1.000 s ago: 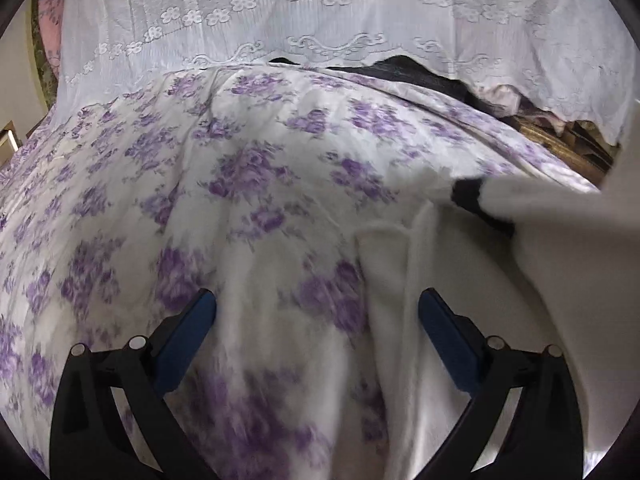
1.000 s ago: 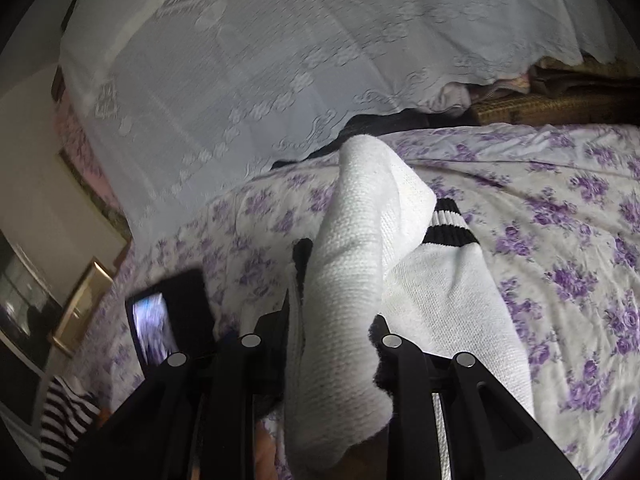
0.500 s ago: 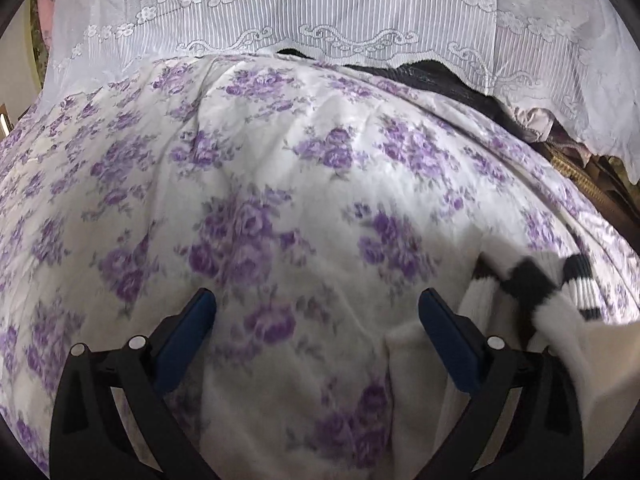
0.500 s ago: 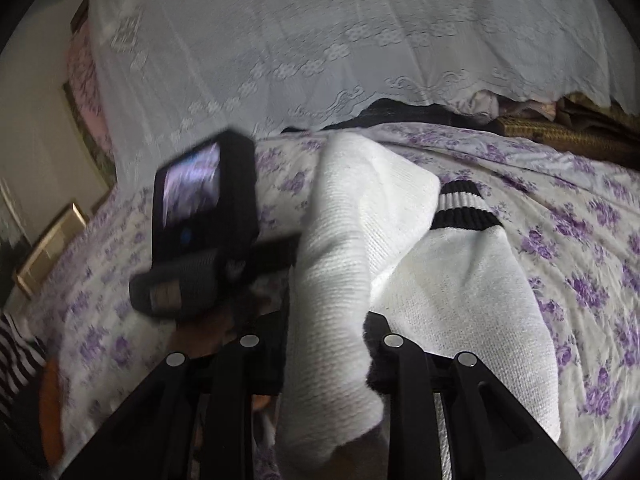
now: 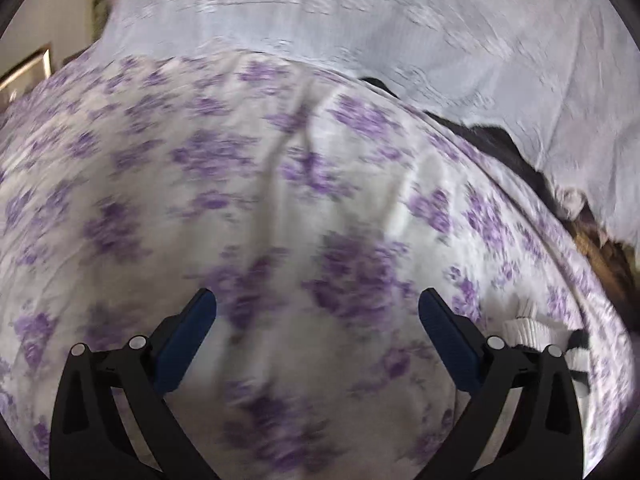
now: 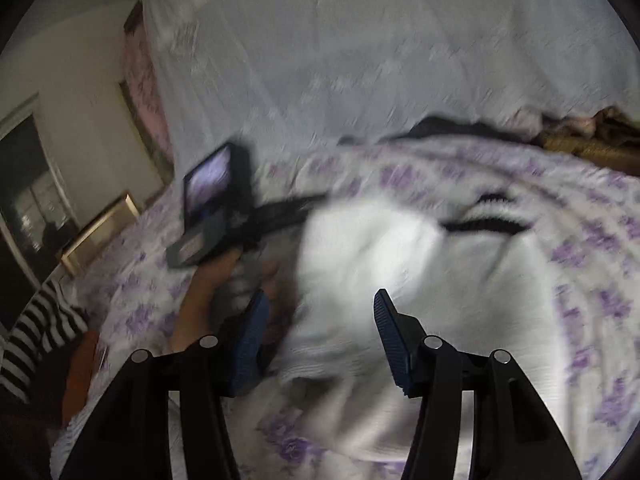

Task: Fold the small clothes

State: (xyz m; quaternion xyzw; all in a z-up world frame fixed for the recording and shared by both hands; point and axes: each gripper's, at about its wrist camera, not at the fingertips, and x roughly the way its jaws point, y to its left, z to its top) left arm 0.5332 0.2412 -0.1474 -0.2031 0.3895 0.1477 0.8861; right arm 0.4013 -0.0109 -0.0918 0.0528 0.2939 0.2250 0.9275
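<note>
While opening, fingers [image 6: 380, 312] straddle sock [image 6: 360, 264].

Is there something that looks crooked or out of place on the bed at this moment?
Nothing stands out. The white sock with black stripes lies on the floral bedsheet, and the right gripper is opening above it. The left gripper is open and empty.

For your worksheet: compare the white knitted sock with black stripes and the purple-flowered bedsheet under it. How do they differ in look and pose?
The white knitted sock with black stripes is plain apart from the dark bands at its cuff; the purple-flowered bedsheet is patterned all over. The sock lies bunched and folded over; the bedsheet lies spread out beneath it. Both are pale cloth.
</note>
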